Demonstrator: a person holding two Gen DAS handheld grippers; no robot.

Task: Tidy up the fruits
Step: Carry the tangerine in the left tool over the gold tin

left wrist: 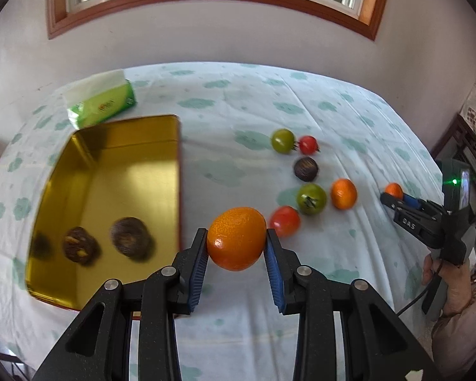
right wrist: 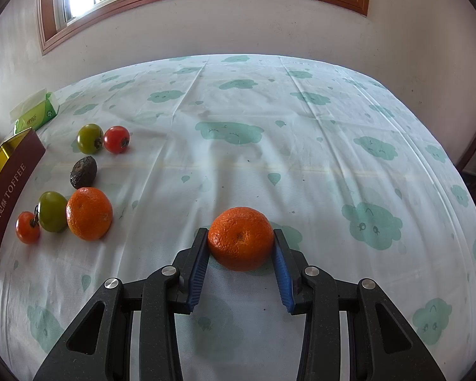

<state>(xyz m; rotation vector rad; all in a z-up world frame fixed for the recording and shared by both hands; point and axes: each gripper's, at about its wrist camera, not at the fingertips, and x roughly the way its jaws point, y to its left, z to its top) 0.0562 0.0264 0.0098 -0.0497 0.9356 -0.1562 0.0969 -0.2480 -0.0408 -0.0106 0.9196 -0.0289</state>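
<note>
The left gripper (left wrist: 236, 243) pinches a mandarin orange (left wrist: 237, 238) between its blue pads, held clear of the cloud-print tablecloth (left wrist: 225, 101). At its nine o'clock lies the open gold tin (left wrist: 117, 171), with two dark brown wrinkled fruits (left wrist: 79, 245) on its floor and a third dark shape blurred at the tin's left wall.

Loose fruit sits on the cloth from the held orange's twelve to three o'clock: a red tomato (left wrist: 285, 220) just beside it, a green tomato (left wrist: 311, 198) touching that, then a second mandarin (left wrist: 343, 193). Farther back lies a dark wrinkled fruit (left wrist: 306, 168), and beyond it a green tomato (left wrist: 283, 140) and a red tomato (left wrist: 307, 144) side by side. A green tissue pack (left wrist: 103, 104) stands at the tin's twelve o'clock.

Out at three o'clock the right gripper (right wrist: 241, 244), in a person's hand (left wrist: 441, 273), is clamped on another mandarin (right wrist: 240, 238), which rests on the cloth. From there the tin's maroon side reads TOFFEE (right wrist: 14, 177), off at nine o'clock.
</note>
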